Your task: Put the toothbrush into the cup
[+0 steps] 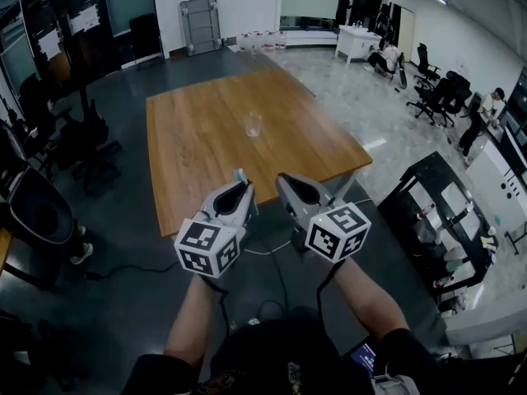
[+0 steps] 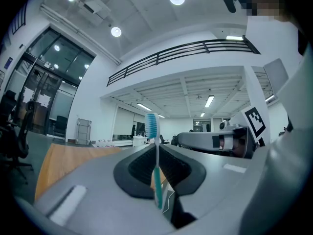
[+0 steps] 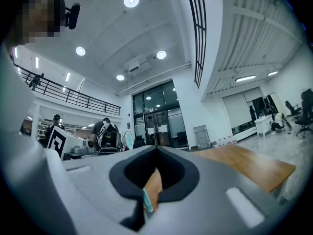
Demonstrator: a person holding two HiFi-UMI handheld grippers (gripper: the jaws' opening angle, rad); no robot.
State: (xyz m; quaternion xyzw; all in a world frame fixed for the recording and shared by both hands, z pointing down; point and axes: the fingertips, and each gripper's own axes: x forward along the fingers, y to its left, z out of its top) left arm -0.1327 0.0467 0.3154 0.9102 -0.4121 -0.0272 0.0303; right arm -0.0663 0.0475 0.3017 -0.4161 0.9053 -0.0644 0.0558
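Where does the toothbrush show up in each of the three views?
Head view: toothbrush pokes up from the left gripper, lower centre.
Left gripper view: toothbrush at centre, upright, clamped between the jaws.
Right gripper view: only its small pale head, left of centre.
Shared landmark: wooden table.

- Head view: the left gripper (image 1: 244, 186) covers nearly all of the toothbrush (image 1: 240, 174); only the bristle tip shows, at the gripper's 12 o'clock.
- The cup (image 1: 254, 124) is too small to tell what, if anything, is inside.
- The bench (image 1: 189, 138) has its near edge partly hidden at 6 o'clock.
- The forearms (image 1: 193, 319) are cut off by the bottom edge.
- Left gripper view: the toothbrush's lower end drops behind the jaws.
- Right gripper view: a teal sliver (image 3: 146, 199) shows at 6 o'clock; too little to name.
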